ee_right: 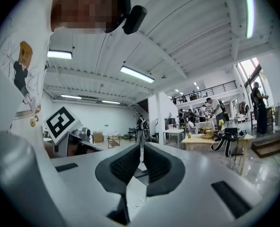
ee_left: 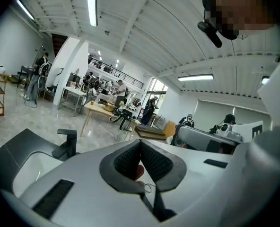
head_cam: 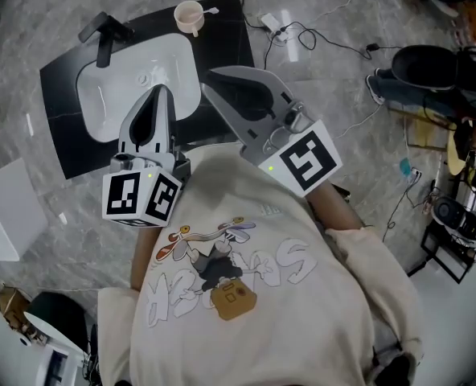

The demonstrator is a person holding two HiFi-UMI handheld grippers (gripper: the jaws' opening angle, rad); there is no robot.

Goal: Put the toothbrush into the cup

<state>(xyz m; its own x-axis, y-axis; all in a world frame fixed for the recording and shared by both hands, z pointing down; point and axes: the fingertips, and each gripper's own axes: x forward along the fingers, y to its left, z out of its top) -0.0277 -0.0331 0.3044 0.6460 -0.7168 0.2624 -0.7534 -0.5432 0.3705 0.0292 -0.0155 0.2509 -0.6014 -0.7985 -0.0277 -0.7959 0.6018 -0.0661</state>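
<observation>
Cup (head_cam: 189,16): top centre, at the far edge of the black mat (head_cam: 222,39), toothbrush (head_cam: 211,11) lodged inside. Left gripper (head_cam: 163,89) and right gripper (head_cam: 208,77): mid-frame above the sink (head_cam: 113,99), fingers together, empty. Open floor (head_cam: 326,95) to the right.

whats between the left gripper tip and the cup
In the head view, the white sink basin and a strip of black mat lie between the left gripper and the cup.
</observation>
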